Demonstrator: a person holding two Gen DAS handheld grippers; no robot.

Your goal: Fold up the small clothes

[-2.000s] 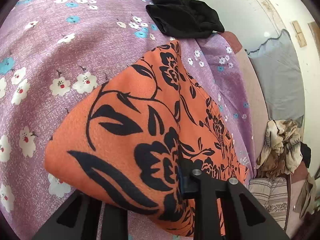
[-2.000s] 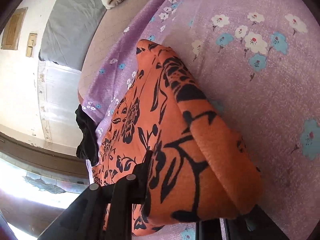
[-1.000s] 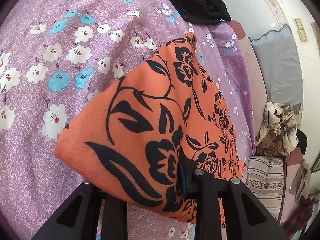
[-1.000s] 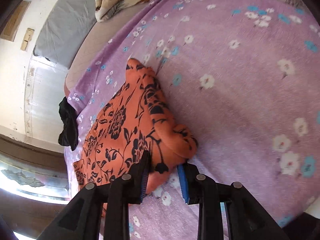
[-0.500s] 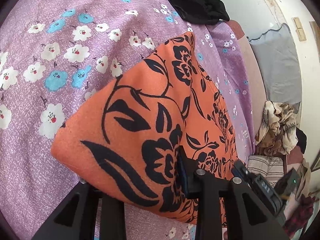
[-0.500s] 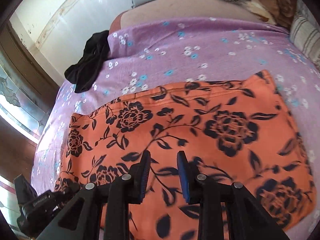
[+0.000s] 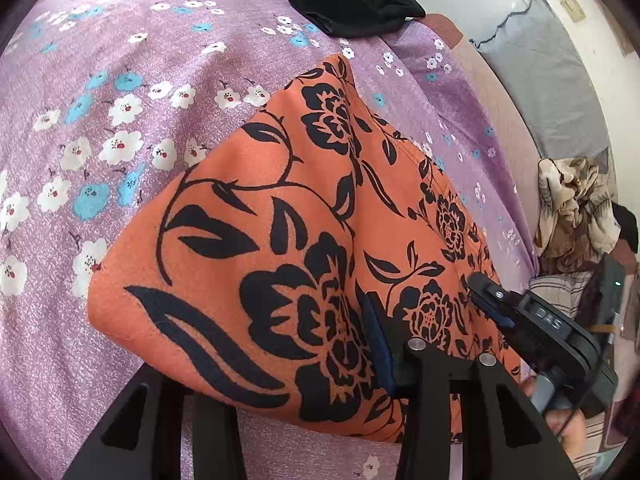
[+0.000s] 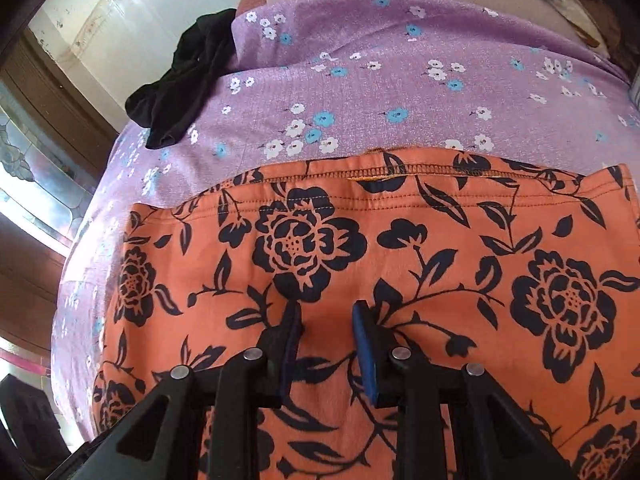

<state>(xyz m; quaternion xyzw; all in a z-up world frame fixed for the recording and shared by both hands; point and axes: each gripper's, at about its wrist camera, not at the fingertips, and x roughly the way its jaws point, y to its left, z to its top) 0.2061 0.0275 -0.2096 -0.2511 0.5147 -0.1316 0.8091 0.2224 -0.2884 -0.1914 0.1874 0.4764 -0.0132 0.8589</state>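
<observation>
An orange garment with black flowers (image 7: pixel 256 264) lies on the purple flowered bedsheet (image 7: pixel 100 80). My left gripper (image 7: pixel 288 364) is shut on a folded corner of it, which it holds raised; the cloth drapes over the fingers. The garment fills the lower half of the right wrist view (image 8: pixel 400 248), its stitched hem along the top. My right gripper (image 8: pixel 326 344) is open and empty, its blue-padded fingertips (image 8: pixel 366 352) just over the flat cloth. The right gripper also shows in the left wrist view (image 7: pixel 492 304) at the right, over the garment.
A black garment (image 7: pixel 352 4) lies crumpled at the sheet's far edge, also in the right wrist view (image 8: pixel 180 88). A beige patterned cloth heap (image 7: pixel 572 208) and a striped pillow (image 7: pixel 560 284) sit at the right. A grey pillow (image 7: pixel 548 80) lies beyond.
My right gripper let go of the garment's end, opened and swung over the flat middle of the cloth, moving closer to it. My left gripper has kept its hold on the raised corner.
</observation>
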